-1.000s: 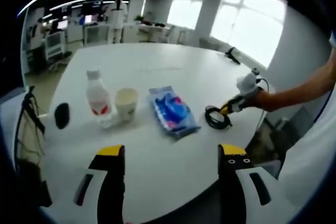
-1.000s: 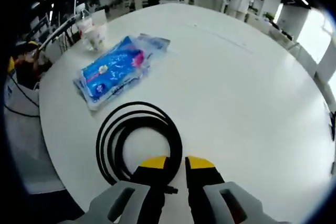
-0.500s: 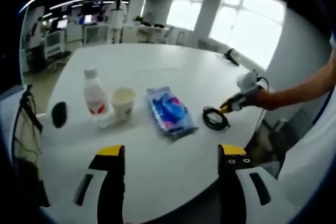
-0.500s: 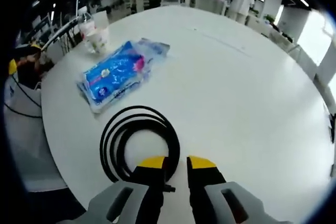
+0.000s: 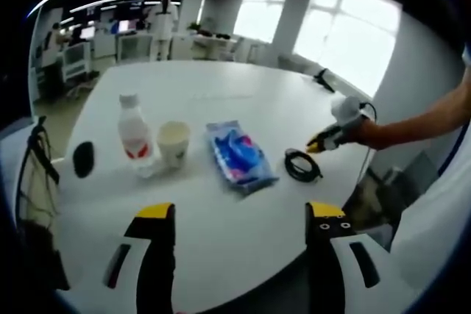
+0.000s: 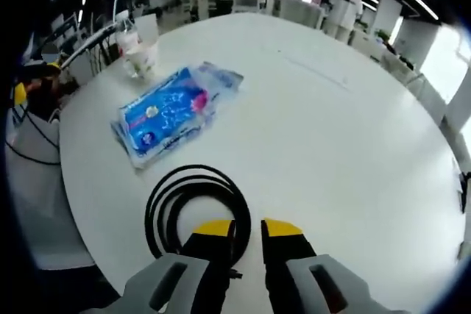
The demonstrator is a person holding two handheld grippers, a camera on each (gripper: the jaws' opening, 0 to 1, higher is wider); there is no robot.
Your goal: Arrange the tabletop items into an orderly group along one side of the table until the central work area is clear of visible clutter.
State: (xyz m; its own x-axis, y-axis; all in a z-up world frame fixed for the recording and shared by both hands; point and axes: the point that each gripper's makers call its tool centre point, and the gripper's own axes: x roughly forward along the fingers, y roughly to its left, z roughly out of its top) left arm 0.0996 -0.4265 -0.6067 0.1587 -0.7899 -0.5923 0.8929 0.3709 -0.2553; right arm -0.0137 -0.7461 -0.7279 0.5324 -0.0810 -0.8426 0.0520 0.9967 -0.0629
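On the round white table [image 5: 221,86] a plastic bottle [image 5: 134,136], a paper cup [image 5: 175,143], a blue packet [image 5: 239,154] and a coiled black cable [image 5: 302,165] stand in a row near the front edge. A small black object [image 5: 83,159] lies left of the bottle. My left gripper [image 5: 241,215] hangs wide open over the front edge, holding nothing. In the right gripper view the cable coil [image 6: 193,207] lies flat just ahead of my right gripper [image 6: 248,229]. Its jaws stand a narrow gap apart, and the left jaw covers the coil's near side. The blue packet [image 6: 168,114] lies beyond.
A person's hand and arm [image 5: 419,123] come in from the right with the right gripper [image 5: 331,137]. A dark chair frame [image 5: 37,204] stands at the table's left edge. Bottle and cup [image 6: 136,53] sit far left. Bare tabletop [image 6: 331,123] stretches behind the row.
My right gripper has risen and drawn back a little from the cable coil, which stays flat on the table. The left gripper has hardly moved.
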